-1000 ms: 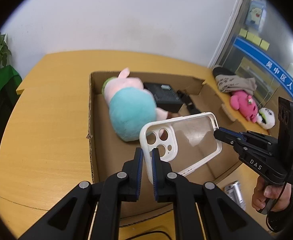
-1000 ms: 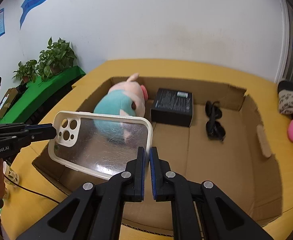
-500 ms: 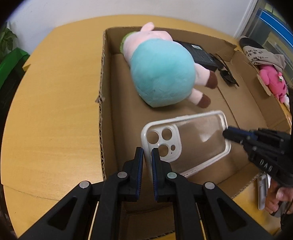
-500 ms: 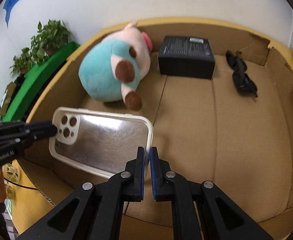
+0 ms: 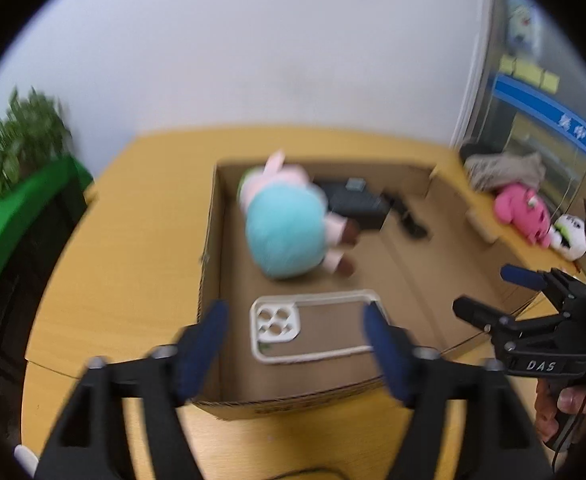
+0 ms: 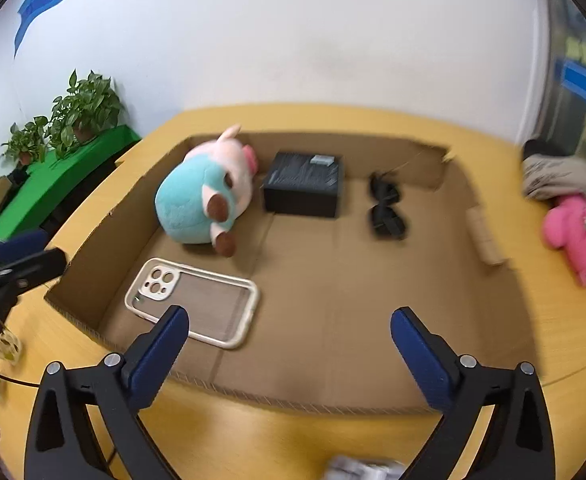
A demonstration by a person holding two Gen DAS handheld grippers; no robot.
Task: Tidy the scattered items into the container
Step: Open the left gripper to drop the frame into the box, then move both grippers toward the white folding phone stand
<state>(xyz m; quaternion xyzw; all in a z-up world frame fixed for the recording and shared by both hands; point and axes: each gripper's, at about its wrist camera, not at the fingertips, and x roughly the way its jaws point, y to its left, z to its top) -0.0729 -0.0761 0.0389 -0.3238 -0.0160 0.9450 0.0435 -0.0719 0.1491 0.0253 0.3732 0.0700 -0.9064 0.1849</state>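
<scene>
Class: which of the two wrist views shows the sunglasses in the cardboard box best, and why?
The right wrist view. There the sunglasses lie unobstructed on the cardboard box floor, right of the black box, both lenses visible. In the left wrist view they are only a blurred dark shape.

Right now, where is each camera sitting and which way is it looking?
Left wrist view: sits on the left gripper, looking down over the cardboard box at the phone case; its own open jaws show, plus the right gripper and a hand.
Right wrist view: sits on the right gripper, looking down into the box from its near side; its own open jaws show, and the left gripper at the left edge.
Shared: box, case, plush pig, black box, sunglasses, pink plush. Both jaws have just opened; nothing is held.
</scene>
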